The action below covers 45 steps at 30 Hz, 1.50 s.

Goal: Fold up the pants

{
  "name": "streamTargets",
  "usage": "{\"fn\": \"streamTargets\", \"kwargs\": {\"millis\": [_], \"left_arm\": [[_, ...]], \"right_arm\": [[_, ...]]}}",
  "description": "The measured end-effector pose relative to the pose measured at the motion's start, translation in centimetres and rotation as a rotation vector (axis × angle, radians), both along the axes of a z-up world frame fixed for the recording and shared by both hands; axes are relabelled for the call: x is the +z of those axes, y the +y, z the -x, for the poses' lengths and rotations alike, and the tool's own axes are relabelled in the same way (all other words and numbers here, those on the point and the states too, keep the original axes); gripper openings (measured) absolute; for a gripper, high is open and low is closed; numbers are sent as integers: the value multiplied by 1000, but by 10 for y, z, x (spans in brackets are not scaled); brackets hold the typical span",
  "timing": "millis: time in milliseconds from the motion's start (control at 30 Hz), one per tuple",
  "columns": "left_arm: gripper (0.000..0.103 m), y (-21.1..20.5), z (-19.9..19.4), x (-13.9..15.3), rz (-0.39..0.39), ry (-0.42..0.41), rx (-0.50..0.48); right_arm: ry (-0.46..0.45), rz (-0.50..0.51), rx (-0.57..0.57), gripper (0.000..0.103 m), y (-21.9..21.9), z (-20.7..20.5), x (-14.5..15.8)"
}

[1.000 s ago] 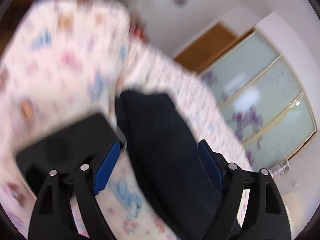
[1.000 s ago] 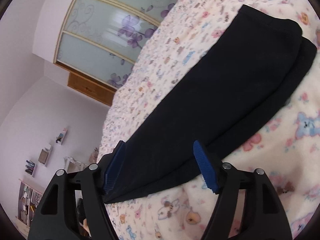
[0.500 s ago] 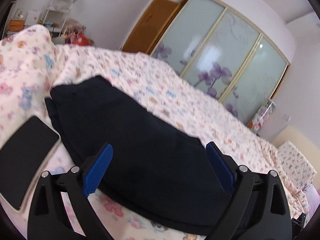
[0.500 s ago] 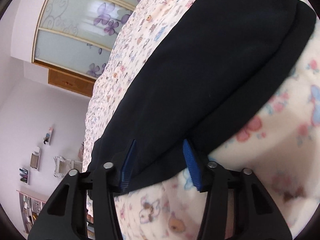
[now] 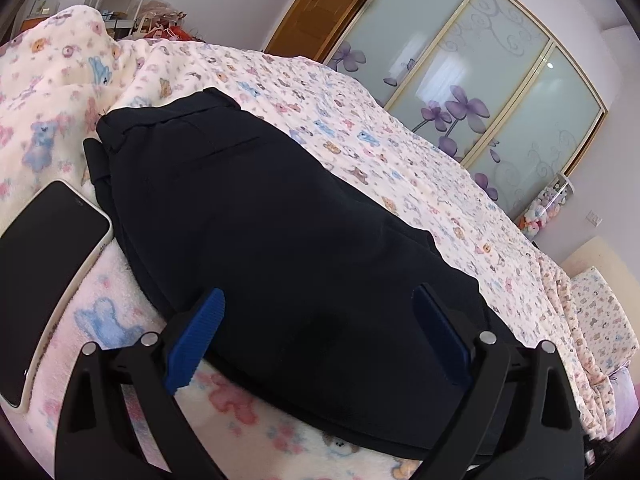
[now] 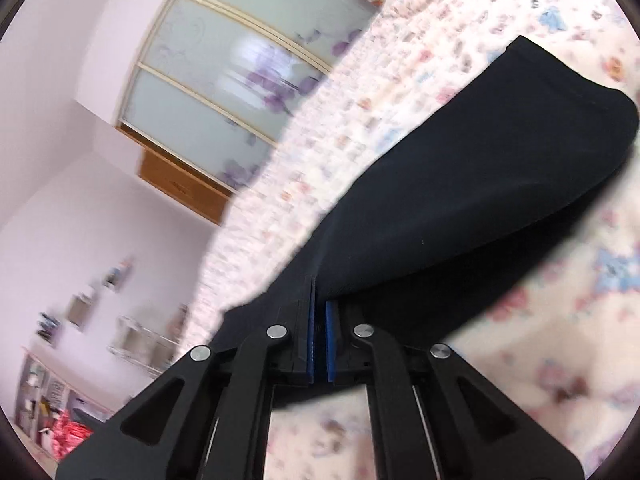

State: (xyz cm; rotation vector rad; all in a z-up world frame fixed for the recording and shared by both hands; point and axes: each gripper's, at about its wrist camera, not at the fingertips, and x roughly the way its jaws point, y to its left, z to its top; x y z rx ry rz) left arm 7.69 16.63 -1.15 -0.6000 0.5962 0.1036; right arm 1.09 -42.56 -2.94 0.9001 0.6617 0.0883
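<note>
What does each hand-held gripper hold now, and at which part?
The right hand-held gripper is shut on the near edge of the black pants. The left hand-held gripper is open over the pants and holds nothing.

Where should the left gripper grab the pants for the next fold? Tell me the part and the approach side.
Probably the near edge of the pants, where the layered fabric hangs over the blanket between the open left gripper fingers. Come in low from that near side, keeping away from the phone. The right gripper is already shut on the pants' other end.
</note>
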Motion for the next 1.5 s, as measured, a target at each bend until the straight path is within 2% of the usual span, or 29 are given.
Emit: {"fn": "streamTargets", "kwargs": {"millis": [67, 100, 167, 233, 367, 467, 533, 600, 700, 833, 867, 933, 967, 1000, 1067, 1133, 1167, 1200, 1233, 1400, 1500], "left_arm": [[95, 1, 1, 0, 2, 2, 3], [95, 2, 1, 0, 3, 3, 5], [95, 1, 0, 1, 1, 6, 7], [96, 1, 0, 0, -1, 8, 10], [96, -1, 0, 1, -13, 11, 6], [97, -1, 0, 1, -9, 9, 4], [97, 0, -1, 0, -3, 9, 9], [98, 0, -1, 1, 0, 9, 12], [100, -1, -3, 1, -4, 11, 17], [100, -2, -4, 0, -15, 14, 20], [100, -2, -4, 0, -16, 15, 19], [100, -2, -5, -1, -20, 16, 21], [100, -1, -5, -2, -21, 18, 23], [100, 0, -6, -3, -20, 20, 26], [100, 2, -6, -5, -9, 20, 30], [100, 4, -5, -4, 3, 11, 33], [100, 4, -4, -4, 10, 6, 35], [100, 5, -3, -4, 19, 2, 37], [100, 6, -2, -4, 31, -2, 39], [101, 4, 0, -3, 38, -2, 39], [101, 3, 0, -3, 32, -1, 38]], "right_arm": [[150, -28, -4, 4, -4, -7, -31], [176, -47, 1, 4, -5, -9, -41], [181, -14, 23, 4, -5, -11, -37], [188, -11, 42, 10, -3, -9, -32], [225, -36, 97, 38, -9, 0, -18], [176, 9, 5, 40, -33, 22, 10], [123, 53, -178, 40, -60, 46, 27], [16, 87, -348, 40, -85, 68, 39], [-23, 110, -407, 40, -102, 68, 41], [-59, 78, -388, 40, -111, 47, 29], [-27, 67, -384, 41, -113, 35, 23], [116, 42, -369, 41, -126, 14, -10], [111, 4, -338, 41, -131, 10, -26], [97, 7, -341, 36, -132, 14, -28], [75, -6, -356, 37, -131, 24, -17], [-31, -12, -386, 38, -127, 46, 2], [-55, -12, -405, 43, -126, 57, 8], [-54, -12, -432, 55, -125, 67, 12], [-51, -14, -442, 57, -125, 71, 12], [66, -35, -417, 57, -132, 61, -7], [96, 1, -397, 57, -130, 42, -4]]}}
